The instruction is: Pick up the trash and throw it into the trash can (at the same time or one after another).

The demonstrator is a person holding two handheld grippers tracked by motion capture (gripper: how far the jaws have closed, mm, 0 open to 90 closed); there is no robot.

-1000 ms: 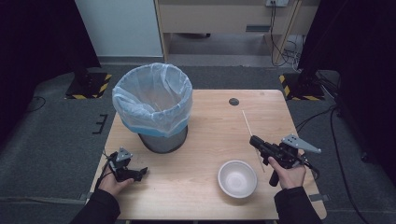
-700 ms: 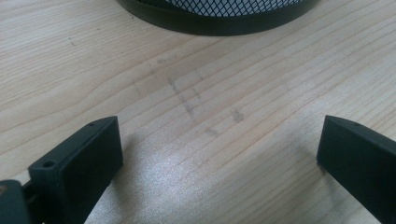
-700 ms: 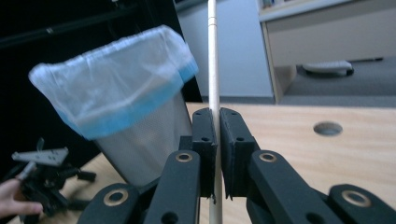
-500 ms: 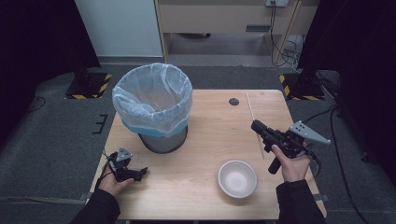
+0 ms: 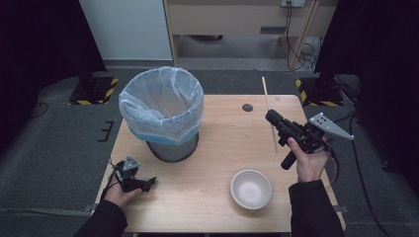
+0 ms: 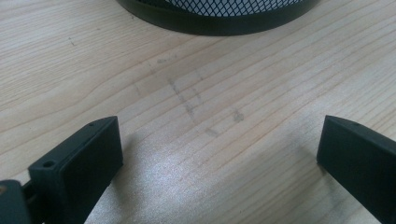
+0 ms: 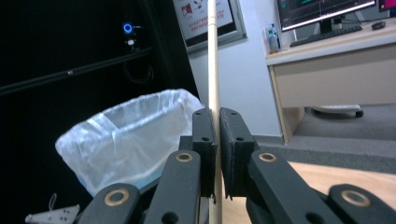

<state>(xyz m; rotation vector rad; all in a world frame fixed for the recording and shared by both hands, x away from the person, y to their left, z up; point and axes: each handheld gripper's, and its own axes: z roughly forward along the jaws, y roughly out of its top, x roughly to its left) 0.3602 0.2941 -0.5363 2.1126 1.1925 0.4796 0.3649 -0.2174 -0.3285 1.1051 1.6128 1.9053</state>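
- Wooden stick (image 5: 269, 112): a thin pale rod at the right of centre in the high view, pinched near its lower part and lifted off the table (image 5: 212, 207), its top end reaching above the table's far edge. In the right gripper view it rises straight up the middle of the frame (image 7: 213, 56).
- Left gripper (image 5: 140, 183): at the lower left of the high view, resting low on the table in the person's left hand; in the left gripper view its jaws stand wide apart with bare wood between them.
- Waste bin (image 5: 163, 111): upper left of centre, lined with a clear plastic bag, its black mesh base at the top of the left gripper view (image 6: 215, 11).
- White bowl (image 5: 251, 188): lower centre, upright on the table.
- Right gripper (image 5: 271, 116): at the right of the high view, held up in the right hand (image 5: 309, 160); its jaws are pressed together on the stick.
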